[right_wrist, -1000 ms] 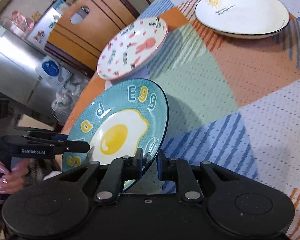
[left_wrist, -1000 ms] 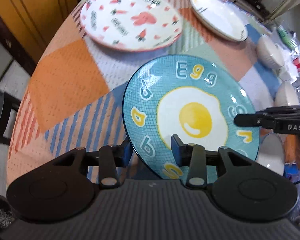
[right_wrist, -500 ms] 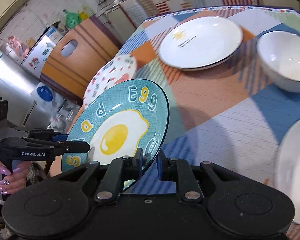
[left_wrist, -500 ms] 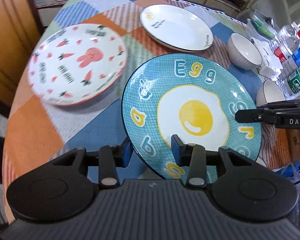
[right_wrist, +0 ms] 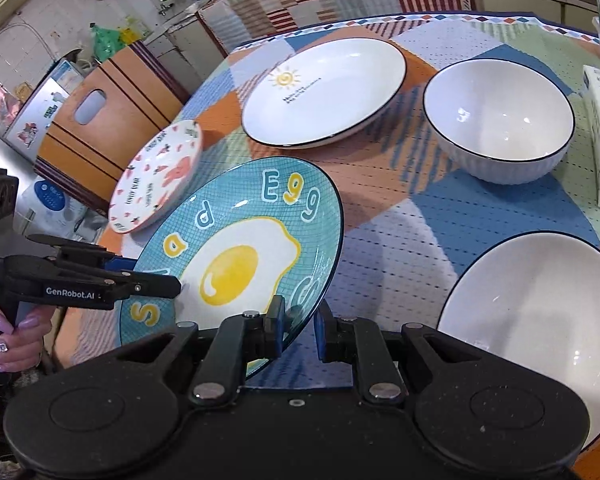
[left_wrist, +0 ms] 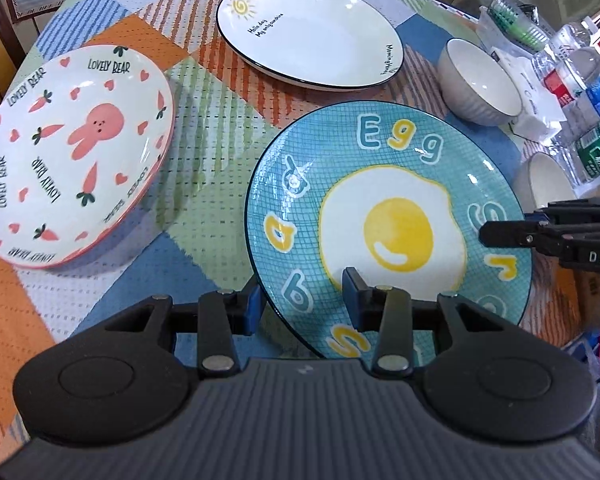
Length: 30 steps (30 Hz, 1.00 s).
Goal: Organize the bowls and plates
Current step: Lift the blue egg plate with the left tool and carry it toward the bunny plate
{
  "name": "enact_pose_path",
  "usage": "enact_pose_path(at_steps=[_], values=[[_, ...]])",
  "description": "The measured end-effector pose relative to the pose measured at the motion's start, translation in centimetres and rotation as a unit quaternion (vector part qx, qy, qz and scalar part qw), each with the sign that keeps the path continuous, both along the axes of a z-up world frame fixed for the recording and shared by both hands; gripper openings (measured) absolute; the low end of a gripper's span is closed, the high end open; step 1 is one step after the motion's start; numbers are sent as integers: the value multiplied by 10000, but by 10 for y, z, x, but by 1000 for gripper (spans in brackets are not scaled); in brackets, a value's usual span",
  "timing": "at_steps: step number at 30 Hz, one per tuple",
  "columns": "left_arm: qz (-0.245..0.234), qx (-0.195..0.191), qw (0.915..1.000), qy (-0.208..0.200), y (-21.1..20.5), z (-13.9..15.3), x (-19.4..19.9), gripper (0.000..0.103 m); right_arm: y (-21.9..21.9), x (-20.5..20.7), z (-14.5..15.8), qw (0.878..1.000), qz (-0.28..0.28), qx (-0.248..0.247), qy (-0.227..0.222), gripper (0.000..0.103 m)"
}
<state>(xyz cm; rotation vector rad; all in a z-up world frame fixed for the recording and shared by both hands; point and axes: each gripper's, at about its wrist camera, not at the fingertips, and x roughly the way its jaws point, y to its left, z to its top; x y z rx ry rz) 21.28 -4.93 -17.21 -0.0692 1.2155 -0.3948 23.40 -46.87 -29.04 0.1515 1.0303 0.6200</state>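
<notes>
The blue egg plate [left_wrist: 388,216] is held clear of the patchwork tablecloth [left_wrist: 220,128] by both grippers, its printed face turned up and toward the cameras. In the left wrist view the left gripper [left_wrist: 300,304] is seen clamped on the plate's near rim, one blue pad under the rim and one on the face, at a moderate gap set by the rim's depth. The right gripper [left_wrist: 496,232] enters that view from the right edge and is pinched on the plate's right rim. The plate is round, so no long axis is noted; the word "Egg" lies at the far side and the plate is tilted, left rim lower in the right wrist view. Left to right across the table: the bunny plate [left_wrist: 72,152] sits near the left table edge, tilted on the cloth; a strip of bare cloth is left between it and the held plate; the white sun plate [left_wrist: 312,32] lies flat farther back, well apart from the held plate; a white bowl [left_wrist: 480,80] stands to its right, and a second bowl [left_wrist: 548,184] is partly hidden behind the right gripper. Bottles [left_wrist: 588,80] crowd the right edge. In the right wrist view the right gripper [right_wrist: 300,332] is nearly closed on the thin rim, and a hand [right_wrist: 12,340] is seen on the left gripper's [right_wrist: 168,286] handle.
</notes>
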Motion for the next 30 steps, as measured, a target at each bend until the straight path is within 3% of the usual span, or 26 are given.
enact_pose_path(at_steps=[8,16,21,24,30], values=[[61,149,9999,2,2,-15,13,39,9,6,-17,9999,-55,-85,-123,22],[-6,585,9980,-219,-1,-18,6,34,31,3,-29,9979,-176,-558,-288,28],[8,674,9972,-329,-1,-2,-7,34,43,-7,-23,9930,-254,-1043,-488,32],[37,669,9969,-403,3,13,-18,34,49,-21,-12,9882,-254,-1326,-727,40],[-61,801,9947,-638,7,50,-42,35,45,-53,22,9891,-240,-1057,-996,41]])
